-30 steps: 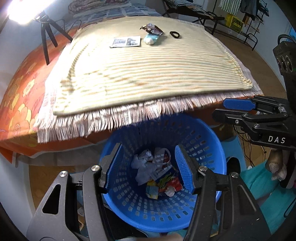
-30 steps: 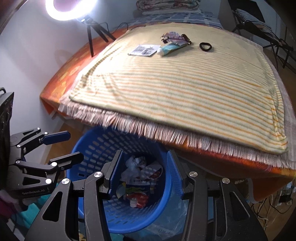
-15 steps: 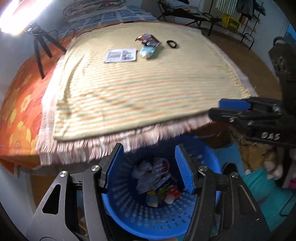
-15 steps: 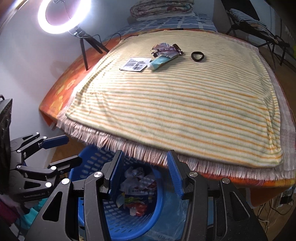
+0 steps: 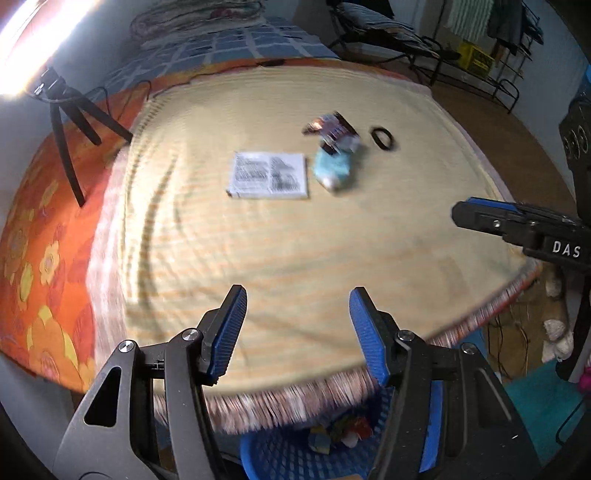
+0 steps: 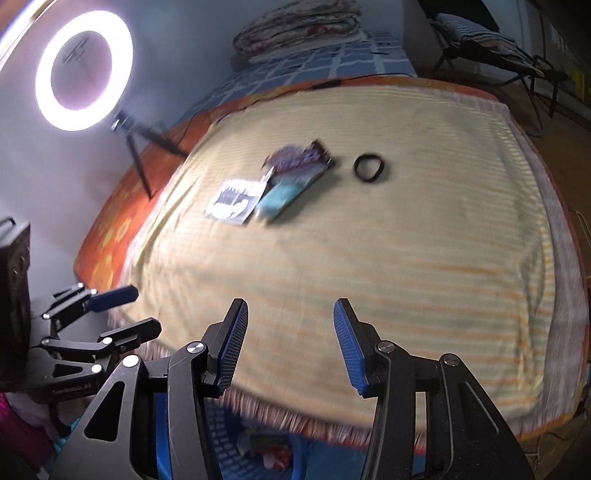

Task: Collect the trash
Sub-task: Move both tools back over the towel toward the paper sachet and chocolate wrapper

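Note:
On the yellow striped blanket (image 5: 295, 236) lie a white printed packet (image 5: 269, 175), a light blue wrapper (image 5: 334, 167) and a dark purple wrapper (image 5: 332, 127), close together. They also show in the right wrist view: packet (image 6: 236, 201), blue wrapper (image 6: 288, 194), purple wrapper (image 6: 299, 157). My left gripper (image 5: 297, 325) is open and empty above the blanket's near edge. My right gripper (image 6: 290, 339) is open and empty beside it. The blue basket (image 5: 280, 454) with trash sits below the bed edge, mostly hidden.
A black hair tie (image 5: 382, 137) lies right of the wrappers. A ring light on a tripod (image 6: 83, 70) stands at the bed's left side. Folded bedding (image 6: 295, 22) sits at the far end. Racks and a chair (image 5: 424, 40) stand at the back right.
Both grippers have risen from over the basket and moved forward over the blanket edge. The basket has dropped nearly out of view. Both stay open and empty.

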### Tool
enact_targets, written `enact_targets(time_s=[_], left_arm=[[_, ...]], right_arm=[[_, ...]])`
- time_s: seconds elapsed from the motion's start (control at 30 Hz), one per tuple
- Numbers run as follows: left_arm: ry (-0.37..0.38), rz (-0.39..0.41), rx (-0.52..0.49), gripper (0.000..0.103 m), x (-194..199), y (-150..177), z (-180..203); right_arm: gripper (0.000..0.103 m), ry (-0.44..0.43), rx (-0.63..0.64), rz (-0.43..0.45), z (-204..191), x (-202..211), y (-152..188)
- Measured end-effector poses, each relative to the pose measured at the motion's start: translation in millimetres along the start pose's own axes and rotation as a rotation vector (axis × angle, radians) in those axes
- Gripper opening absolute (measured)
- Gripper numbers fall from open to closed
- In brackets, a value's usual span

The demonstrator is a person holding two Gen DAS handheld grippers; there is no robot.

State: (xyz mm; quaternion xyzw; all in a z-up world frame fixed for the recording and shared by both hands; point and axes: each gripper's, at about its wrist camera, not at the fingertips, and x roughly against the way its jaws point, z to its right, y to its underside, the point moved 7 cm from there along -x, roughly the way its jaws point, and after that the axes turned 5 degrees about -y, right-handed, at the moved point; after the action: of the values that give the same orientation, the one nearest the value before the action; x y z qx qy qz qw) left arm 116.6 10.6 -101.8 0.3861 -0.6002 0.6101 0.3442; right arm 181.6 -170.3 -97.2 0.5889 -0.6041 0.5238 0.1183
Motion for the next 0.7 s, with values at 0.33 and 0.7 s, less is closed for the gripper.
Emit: enact_targets(time_s=[0.33, 0.7], left_arm=[[0.027, 0.003, 0.068, 0.060, -44.8, -73.8, -32.9], [0.103, -0.042, 0.184, 0.060, -103.7, -120.4, -52.6]], right_arm=[[0.047, 0.000, -0.057, 0.012, 21.6, -21.9, -47.4], [0.047, -0.052, -0.157, 0.041, 34.8, -41.5, -91.6]])
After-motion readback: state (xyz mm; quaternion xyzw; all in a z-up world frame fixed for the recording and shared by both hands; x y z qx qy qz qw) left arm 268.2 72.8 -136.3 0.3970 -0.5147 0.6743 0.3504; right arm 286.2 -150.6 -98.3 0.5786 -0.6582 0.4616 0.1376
